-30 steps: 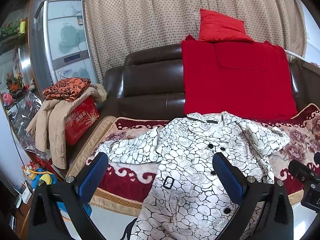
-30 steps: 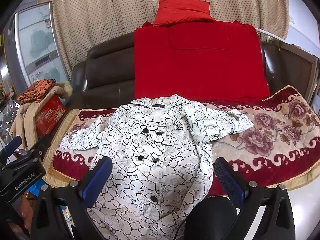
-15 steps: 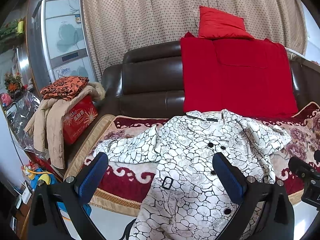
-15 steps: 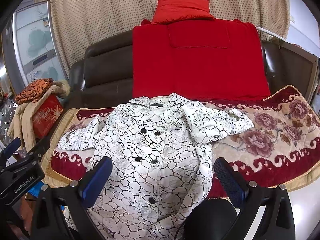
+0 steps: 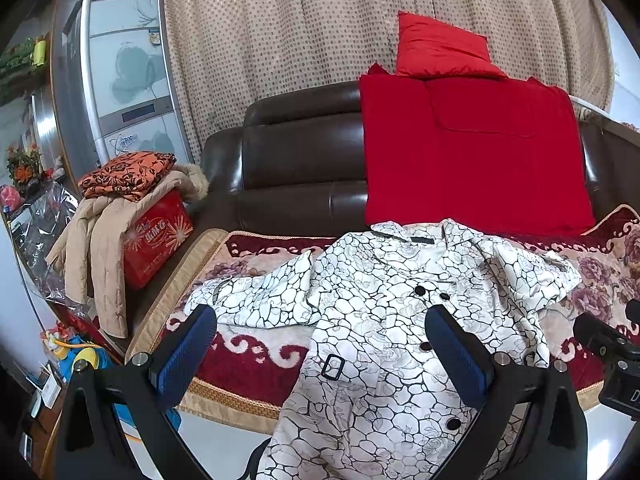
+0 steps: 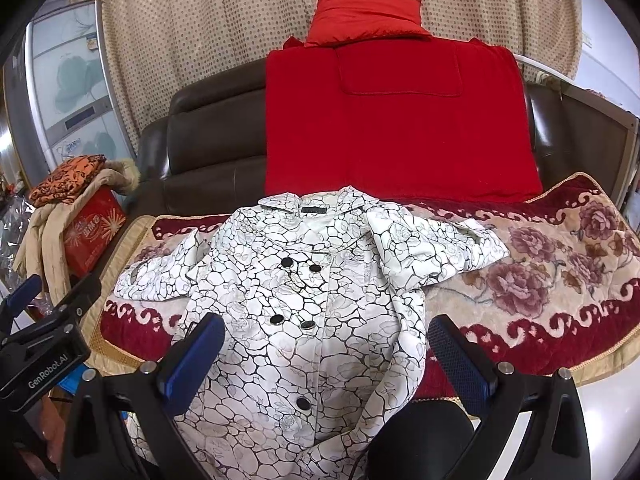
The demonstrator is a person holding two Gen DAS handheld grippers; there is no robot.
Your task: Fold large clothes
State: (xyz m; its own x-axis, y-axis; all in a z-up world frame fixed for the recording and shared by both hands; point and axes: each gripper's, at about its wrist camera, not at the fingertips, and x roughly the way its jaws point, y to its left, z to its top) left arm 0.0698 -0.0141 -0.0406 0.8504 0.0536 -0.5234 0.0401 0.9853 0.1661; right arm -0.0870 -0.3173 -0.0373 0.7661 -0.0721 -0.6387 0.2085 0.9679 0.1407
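Observation:
A white coat with a black crackle pattern and black buttons (image 5: 384, 320) lies face up on the sofa's flowered blanket, collar toward the backrest, hem hanging over the front edge. It also shows in the right wrist view (image 6: 312, 300). Its left sleeve (image 5: 256, 300) spreads out to the left; the right sleeve (image 6: 436, 248) is bent across to the right. My left gripper (image 5: 324, 352) is open and empty, held above the coat's lower left part. My right gripper (image 6: 324, 356) is open and empty, above the coat's lower front.
The brown leather sofa (image 5: 296, 160) carries a red blanket (image 5: 472, 152) and red pillow (image 5: 440, 52) on its backrest. A red box (image 5: 156, 240) with a beige jacket and orange cloth stands at the left. A dark chair back (image 6: 420, 436) sits below the right gripper.
Both grippers have drifted slightly left and closer to the coat. The coat has not moved and both grippers have stayed open.

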